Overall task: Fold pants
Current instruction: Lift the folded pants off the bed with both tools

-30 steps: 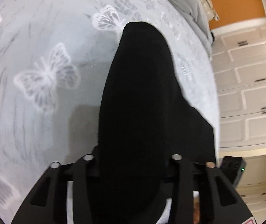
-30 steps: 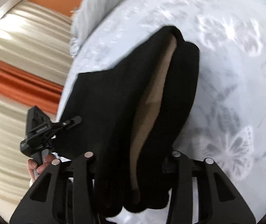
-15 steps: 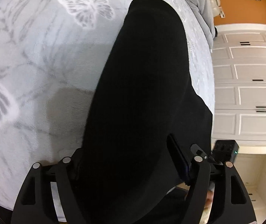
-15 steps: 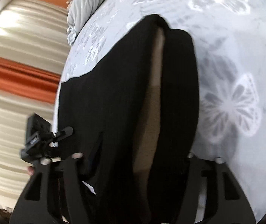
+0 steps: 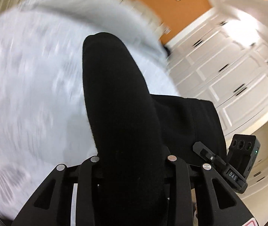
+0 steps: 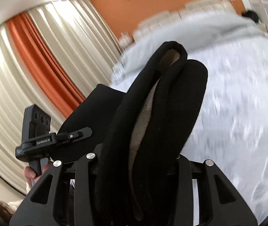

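Black pants [image 5: 115, 94] with a tan fleece lining [image 6: 145, 113] hang in a long bunched fold above the bed. My left gripper [image 5: 132, 162] has the cloth packed between its fingers, and its jaws are closing on it. In the right wrist view the pants [image 6: 171, 103] fill my right gripper [image 6: 134, 156] the same way, its jaws also closing on the fabric. Each gripper shows in the other's view, clamped on the stretched waist edge: the right gripper [image 5: 209, 156] and the left gripper [image 6: 73, 135]. The cloth hides all fingertips.
A pale bedspread [image 5: 30, 84] with a faint butterfly print lies below, blurred by motion. Grey bedding [image 5: 96, 9] is heaped at the far end. White panelled cabinets [image 5: 237, 75] stand to the right, cream and orange curtains [image 6: 30, 66] to the left. A hand [image 6: 29, 173] grips the left handle.
Both grippers have risen and tipped up, lifting the pants off the bed. The left jaws spread wide half a second ago and have narrowed on the cloth again.
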Tool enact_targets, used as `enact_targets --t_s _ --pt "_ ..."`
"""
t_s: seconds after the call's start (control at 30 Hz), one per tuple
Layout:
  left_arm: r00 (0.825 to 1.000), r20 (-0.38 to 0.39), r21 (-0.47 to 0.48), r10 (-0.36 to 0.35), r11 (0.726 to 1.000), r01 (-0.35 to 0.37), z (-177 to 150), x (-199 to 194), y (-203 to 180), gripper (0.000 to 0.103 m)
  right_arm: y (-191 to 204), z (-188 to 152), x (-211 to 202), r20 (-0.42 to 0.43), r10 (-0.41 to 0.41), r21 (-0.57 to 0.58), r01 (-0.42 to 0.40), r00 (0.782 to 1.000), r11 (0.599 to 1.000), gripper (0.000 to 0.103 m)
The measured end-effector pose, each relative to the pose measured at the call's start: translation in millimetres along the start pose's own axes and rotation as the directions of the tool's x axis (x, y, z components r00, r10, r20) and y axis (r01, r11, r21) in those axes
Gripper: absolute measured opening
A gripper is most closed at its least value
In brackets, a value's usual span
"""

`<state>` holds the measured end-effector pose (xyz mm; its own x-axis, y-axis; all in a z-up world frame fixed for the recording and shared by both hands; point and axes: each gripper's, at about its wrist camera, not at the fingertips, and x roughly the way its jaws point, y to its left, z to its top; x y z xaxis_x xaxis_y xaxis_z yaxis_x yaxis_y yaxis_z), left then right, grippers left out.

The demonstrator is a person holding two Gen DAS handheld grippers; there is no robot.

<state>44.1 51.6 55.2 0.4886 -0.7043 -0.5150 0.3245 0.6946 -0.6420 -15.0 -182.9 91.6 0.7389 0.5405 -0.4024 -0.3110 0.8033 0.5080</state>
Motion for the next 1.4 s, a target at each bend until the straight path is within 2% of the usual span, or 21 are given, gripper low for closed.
enact_targets --t_s 0.03,0.1,0.13,0.2,0.3,0.43,0.57,0.67,0.87,1.07,1.23,1.4 --pt "1.0 0.021 0.02 -0.002 1.0 0.001 11.8 -2.8 -7.0 0.028 -1.7 14.8 -10.1 0.026 0.013 -0.005 -0.013 1.0 1.0 0.037" --pt "0.997 0.076 0.07 -0.003 0.998 -0.002 32.5 -29.2 -18.8 0.028 4.8 52.4 -3.5 0.075 0.027 -0.025 -0.025 0.997 0.999 0.037" --pt "0.994 0.106 0.111 0.006 0.994 -0.017 48.9 -33.0 -32.3 0.028 4.4 66.8 -4.9 0.094 0.036 -0.033 -0.033 0.995 0.999 0.037" --pt "0.988 0.154 0.174 0.019 0.984 -0.046 64.4 -50.4 -45.0 0.028 3.3 89.3 -5.8 0.131 0.049 -0.053 -0.042 0.99 0.998 0.037" --pt "0.975 0.218 0.245 0.043 0.965 -0.097 91.8 -56.4 -63.7 0.029 1.5 119.0 2.2 0.172 0.042 -0.084 -0.028 0.984 0.996 0.037" --pt "0.961 0.266 0.275 0.075 0.95 -0.15 124.2 -31.1 -68.0 0.029 -12.4 149.6 22.6 0.192 0.031 -0.078 -0.017 0.981 0.997 0.038" --pt "0.948 0.3 0.305 0.104 0.931 -0.199 144.5 6.9 -51.9 0.029 -44.5 165.4 42.7 0.2 0.031 -0.033 -0.025 0.979 0.999 0.038" --pt "0.934 0.331 0.321 0.132 0.915 -0.243 157.9 36.2 -40.0 0.03 -70.1 164.2 58.6 0.201 0.033 0.0 -0.034 0.979 0.999 0.038" --pt "0.932 0.309 0.305 0.192 0.908 -0.288 178.6 100.9 2.2 0.031 -119.7 172.6 115.4 0.162 0.009 0.063 -0.019 0.987 0.998 0.038" --pt "0.933 0.259 0.248 0.252 0.916 -0.316 194.7 157.5 57.5 0.031 -154.6 169.7 167.6 0.097 -0.006 0.098 -0.004 0.995 0.995 0.038" --pt "0.932 0.22 0.205 0.289 0.92 -0.334 193.6 197.7 99.5 0.031 -188.1 157.3 211.9 0.029 -0.025 0.123 0.021 0.999 0.992 0.038" --pt "0.938 0.14 0.169 0.318 0.925 -0.339 182.5 239.0 147.1 0.031 -219.7 131.7 249.7 -0.055 -0.052 0.156 0.06 0.997 0.986 0.038"
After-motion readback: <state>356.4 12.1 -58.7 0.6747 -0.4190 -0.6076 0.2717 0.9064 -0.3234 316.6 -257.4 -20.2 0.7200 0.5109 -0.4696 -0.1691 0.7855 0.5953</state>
